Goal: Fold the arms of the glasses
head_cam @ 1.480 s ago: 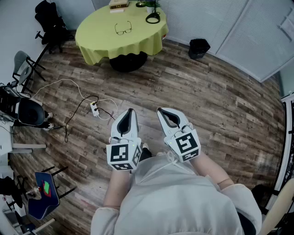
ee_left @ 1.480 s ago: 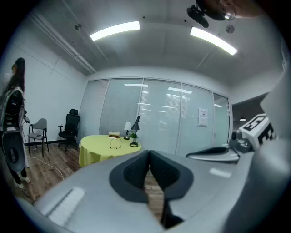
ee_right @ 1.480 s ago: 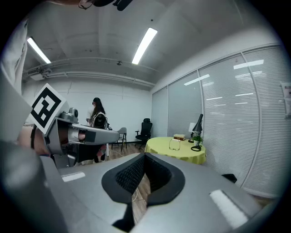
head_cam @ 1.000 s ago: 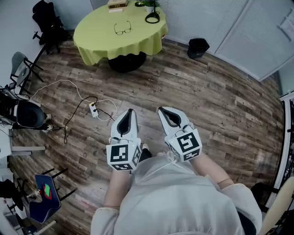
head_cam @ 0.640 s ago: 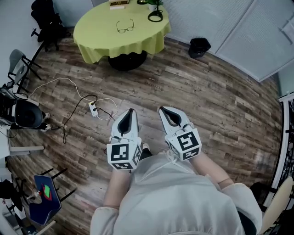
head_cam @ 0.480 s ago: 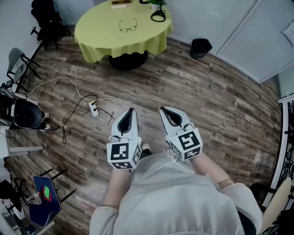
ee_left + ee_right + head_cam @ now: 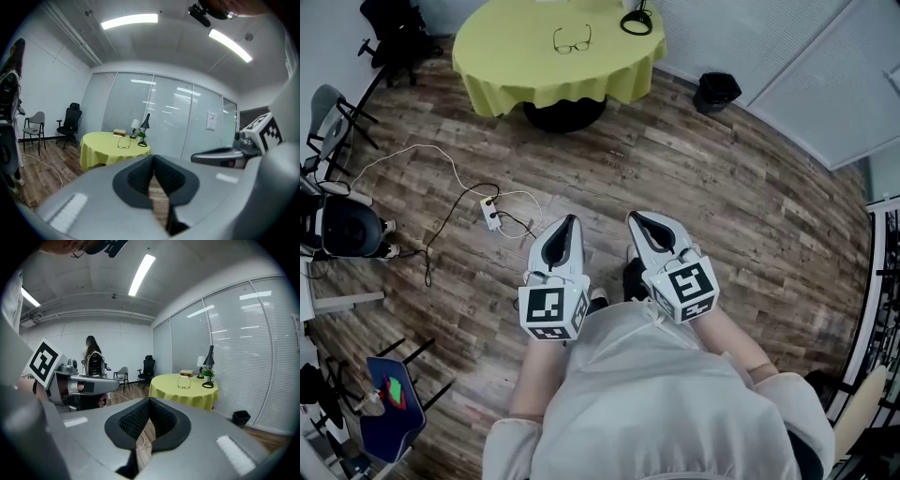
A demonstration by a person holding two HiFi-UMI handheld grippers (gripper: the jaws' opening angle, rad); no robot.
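The black-framed glasses point(image 7: 572, 40) lie with arms open on a round table under a yellow-green cloth point(image 7: 516, 66), far ahead at the top of the head view. They also show small in the left gripper view point(image 7: 124, 142) and the right gripper view point(image 7: 183, 382). My left gripper point(image 7: 572, 220) and right gripper point(image 7: 636, 217) are held side by side in front of my body, over the wooden floor, well short of the table. Both are shut with nothing between the jaws, as the left gripper point(image 7: 153, 157) and the right gripper point(image 7: 149, 401) each show in their own view.
A desk lamp point(image 7: 642, 21) stands at the table's far edge. A black bin point(image 7: 717, 91) sits right of the table. A power strip with cables point(image 7: 490, 216) lies on the floor ahead left. Chairs point(image 7: 337, 112) line the left side. A person point(image 7: 93, 363) stands by the far wall.
The view has advanced toward the table, which has slid up and to the right in the head view. Both grippers stay shut and level with each other.
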